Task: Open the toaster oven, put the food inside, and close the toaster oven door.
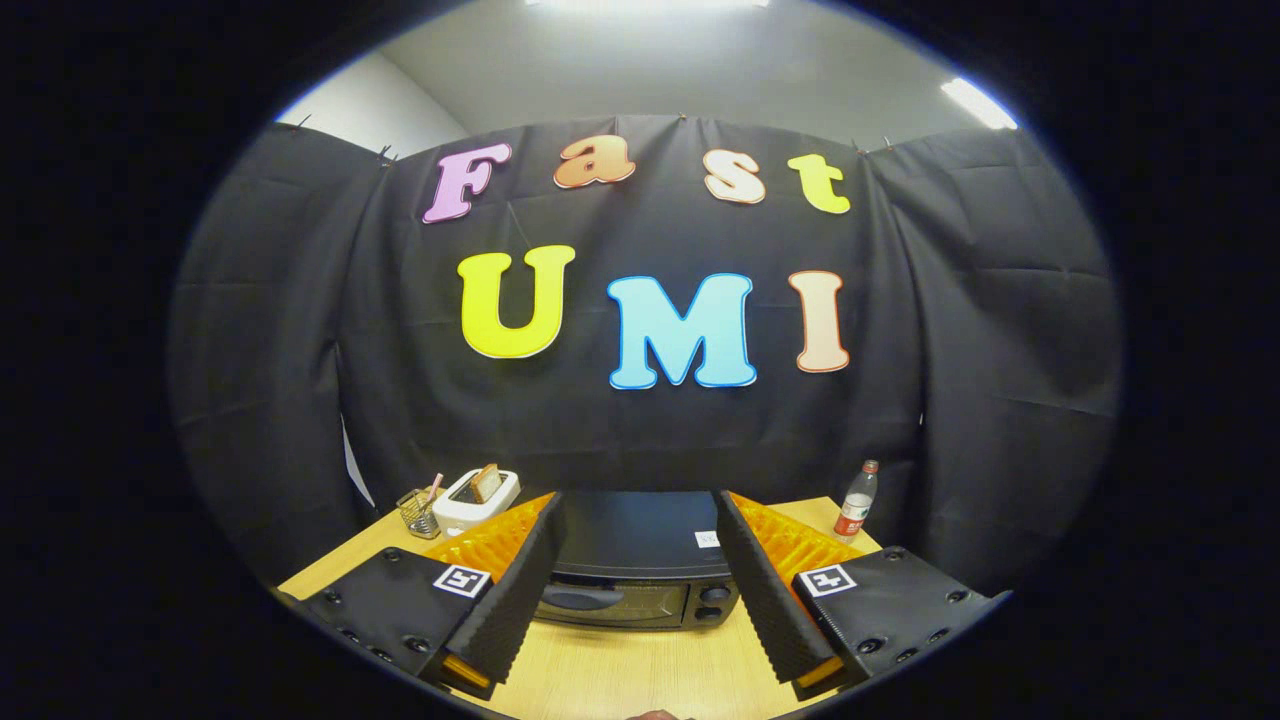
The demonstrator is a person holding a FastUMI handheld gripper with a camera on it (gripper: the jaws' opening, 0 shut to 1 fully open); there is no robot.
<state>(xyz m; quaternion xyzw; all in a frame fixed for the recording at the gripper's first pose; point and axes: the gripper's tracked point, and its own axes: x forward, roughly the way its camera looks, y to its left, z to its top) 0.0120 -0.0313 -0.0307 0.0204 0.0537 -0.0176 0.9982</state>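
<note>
- Tool [640, 590] spread wide, holding nothing, above the worktop [640, 670]; toaster oven [635, 570] (door shut) sits ahead between its fingers.
- Risk: fingers slipping off the door handle [583, 598], or shoving the oven backward.

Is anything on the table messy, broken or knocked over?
Nothing stands out. The toaster oven sits square with its door shut, seen between the open gripper fingers. The white toaster holds a bread slice upright, the wire basket beside it stands, and the bottle is upright.

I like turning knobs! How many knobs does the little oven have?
2, both at the right end of the toaster oven front: one knob above the other. More could hide behind the jaws.
</note>
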